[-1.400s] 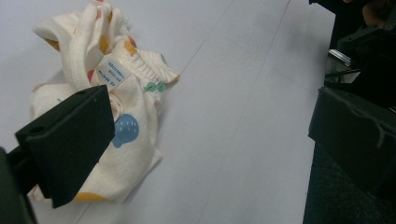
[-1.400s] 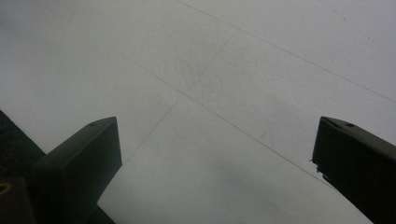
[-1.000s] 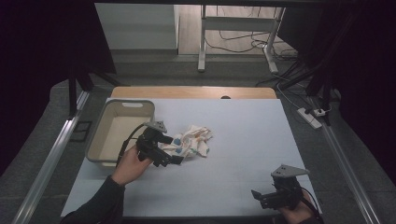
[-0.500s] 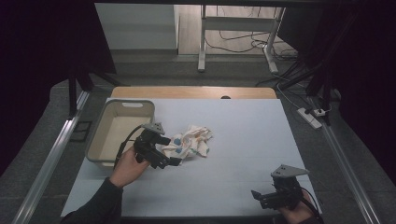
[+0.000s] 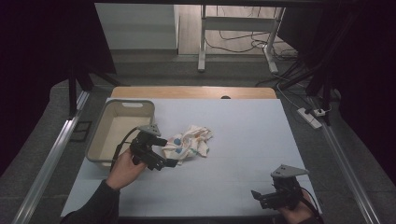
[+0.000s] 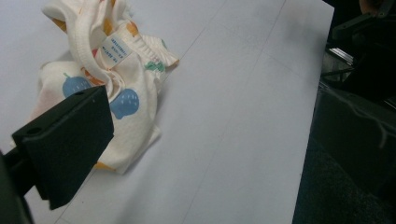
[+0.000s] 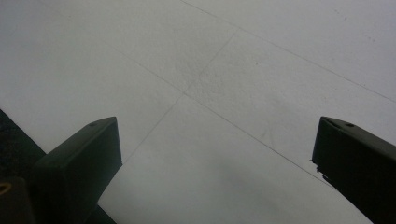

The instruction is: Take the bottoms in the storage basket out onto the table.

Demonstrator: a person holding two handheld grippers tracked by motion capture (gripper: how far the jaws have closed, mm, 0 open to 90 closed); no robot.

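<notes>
Crumpled cream cotton garment w/ blue & orange fruit print (image 5: 189,143) lies on the pale grey desk (image 5: 243,140), just right of the beige plastic tub (image 5: 100,140). Left gripper (image 5: 169,151) at its near-left edge, fingers spread, nothing held yet. Right gripper (image 5: 258,197) idle at the desk's near-right corner, fingers released, well apart from the cloth. Risk: pinch may catch only a thin top fold, so fabric slips or drags when lifted toward the tub; a low finger could scrape the desk.
</notes>
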